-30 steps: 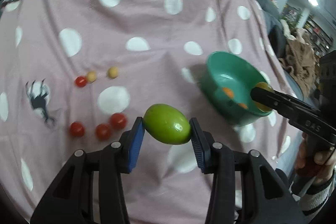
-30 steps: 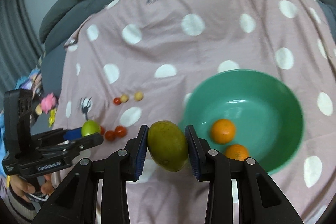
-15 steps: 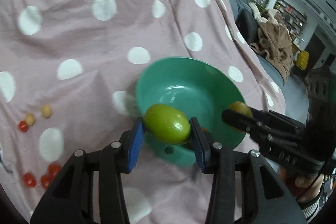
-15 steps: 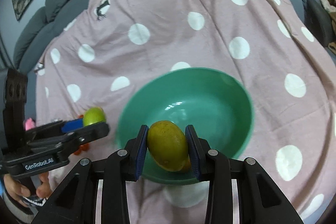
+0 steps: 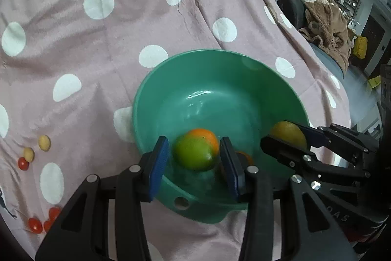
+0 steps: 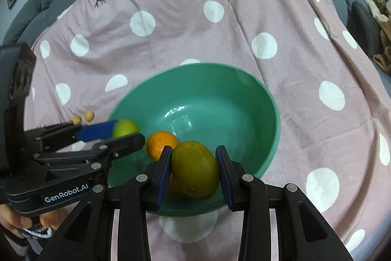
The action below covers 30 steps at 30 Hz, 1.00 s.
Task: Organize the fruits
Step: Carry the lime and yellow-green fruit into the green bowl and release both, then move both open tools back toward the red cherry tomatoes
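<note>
Oranges [image 5: 206,136]: 2 in bowl [image 5: 171,80]; left tool [image 5: 196,159] spread, green fruit [image 5: 194,153] loose; right tool [image 6: 194,166] clamps mango [image 6: 194,168]

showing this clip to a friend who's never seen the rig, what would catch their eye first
The big green bowl on the pink polka-dot blanket dominates both views, with an orange inside. Over it, the left gripper stands open around a green fruit, while the right gripper is shut on a yellow-green mango. Small red and yellow fruits lie scattered on the blanket left of the bowl.
</note>
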Each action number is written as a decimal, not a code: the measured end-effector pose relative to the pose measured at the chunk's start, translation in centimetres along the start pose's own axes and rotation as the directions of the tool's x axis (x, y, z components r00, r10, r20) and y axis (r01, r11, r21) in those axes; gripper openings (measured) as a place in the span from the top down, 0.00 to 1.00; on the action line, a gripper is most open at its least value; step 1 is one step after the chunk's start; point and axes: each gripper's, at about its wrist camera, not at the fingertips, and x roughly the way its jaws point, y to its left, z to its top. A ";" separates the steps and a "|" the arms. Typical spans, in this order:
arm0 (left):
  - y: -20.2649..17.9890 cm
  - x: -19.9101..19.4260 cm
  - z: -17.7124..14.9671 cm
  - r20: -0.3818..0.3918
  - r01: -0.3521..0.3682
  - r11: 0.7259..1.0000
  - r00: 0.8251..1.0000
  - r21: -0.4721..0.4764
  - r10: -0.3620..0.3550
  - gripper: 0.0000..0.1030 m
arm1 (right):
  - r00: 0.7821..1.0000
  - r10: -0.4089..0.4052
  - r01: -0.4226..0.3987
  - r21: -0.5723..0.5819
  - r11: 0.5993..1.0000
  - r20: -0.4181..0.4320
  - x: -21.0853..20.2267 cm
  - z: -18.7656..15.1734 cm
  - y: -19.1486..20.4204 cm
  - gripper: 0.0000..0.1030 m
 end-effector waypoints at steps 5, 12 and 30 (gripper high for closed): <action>0.6 -1.2 -0.1 0.029 0.016 1.000 0.999 -0.018 -0.015 0.40 | 1.000 -0.030 0.030 0.002 1.000 -0.001 -0.4 0.0 0.0 0.59; 3.6 -6.0 -2.2 0.108 -0.001 0.994 0.994 -0.109 0.012 0.14 | 0.997 0.027 -0.033 0.097 0.995 0.071 -2.9 0.3 -1.9 0.55; 16.7 -19.4 -17.1 0.292 0.104 0.798 0.952 -0.594 0.094 0.01 | 0.980 0.198 -0.197 -0.058 0.979 0.017 -3.7 -0.7 6.0 0.54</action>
